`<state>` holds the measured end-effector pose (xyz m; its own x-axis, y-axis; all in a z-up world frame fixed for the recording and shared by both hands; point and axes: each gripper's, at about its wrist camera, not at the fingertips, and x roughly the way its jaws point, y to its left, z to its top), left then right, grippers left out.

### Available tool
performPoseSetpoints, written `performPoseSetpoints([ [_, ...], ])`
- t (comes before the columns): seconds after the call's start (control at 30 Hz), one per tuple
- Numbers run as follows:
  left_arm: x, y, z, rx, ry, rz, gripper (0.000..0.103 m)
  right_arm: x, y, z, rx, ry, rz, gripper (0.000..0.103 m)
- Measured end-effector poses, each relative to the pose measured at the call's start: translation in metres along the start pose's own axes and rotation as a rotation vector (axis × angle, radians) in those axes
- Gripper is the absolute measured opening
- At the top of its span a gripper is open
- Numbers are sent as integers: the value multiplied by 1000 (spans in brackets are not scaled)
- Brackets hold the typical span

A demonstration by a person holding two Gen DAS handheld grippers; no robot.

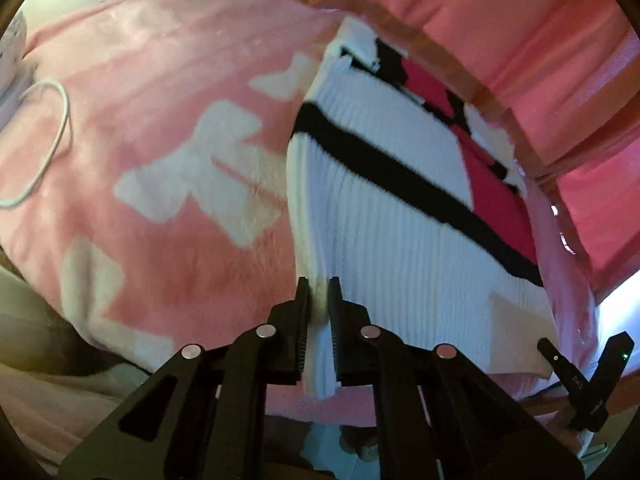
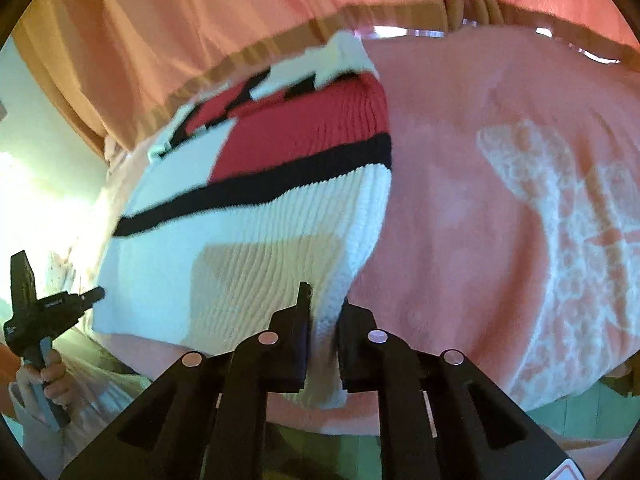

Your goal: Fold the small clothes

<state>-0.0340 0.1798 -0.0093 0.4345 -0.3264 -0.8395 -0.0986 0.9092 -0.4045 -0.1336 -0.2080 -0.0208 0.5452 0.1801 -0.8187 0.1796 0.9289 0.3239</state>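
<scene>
A fluffy pink blanket with white bow shapes (image 1: 168,128) covers the bed, carrying the white ribbed knit sweater with black stripe and red panels (image 1: 392,216) from centre to 2 o'clock. Left tongs (image 1: 319,300) and right tongs (image 2: 325,308) each pinch a near hem corner, likely to lift and fold it away. A white cable loop (image 1: 52,136) lies at 9 o'clock, well clear.

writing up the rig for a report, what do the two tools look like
Both the left tool and right tool are matte black, with angular linkage arms, round silver pivot pins and ribbed inner finger faces. Seen from the other camera, each shows small white lettering; the right one has a green light.
</scene>
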Motion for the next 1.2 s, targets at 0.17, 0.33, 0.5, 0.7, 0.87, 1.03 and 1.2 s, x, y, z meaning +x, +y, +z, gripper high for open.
performPoseSetpoints([
  [0.17, 9, -3, -5, -20, -5, 24, 70, 14, -8, -1, 40, 58, 0, 29],
  [0.33, 17, -16, -3, 22, 0, -3, 56, 25, -8, -1, 69, 59, 24, 14],
  [0.5, 5, -20, -4, 23, 22, -81, 6, -2, -2, 0, 93, -10, 105, 10],
  [0.7, -79, -9, -41, 72, -16, -165, 5, -89, 3, -37, 37, -76, 141, 9],
  [0.87, -121, 9, -98, 75, 53, -194, 5, -136, -10, -89, 34, -14, 126, 9],
  [1.03, -157, 8, -133, 91, 54, -212, 6, -177, -6, -122, -5, 18, 126, 9],
  [1.2, -183, -39, -67, 234, -108, -226, 6, -202, 7, -42, -92, -167, 175, 9],
])
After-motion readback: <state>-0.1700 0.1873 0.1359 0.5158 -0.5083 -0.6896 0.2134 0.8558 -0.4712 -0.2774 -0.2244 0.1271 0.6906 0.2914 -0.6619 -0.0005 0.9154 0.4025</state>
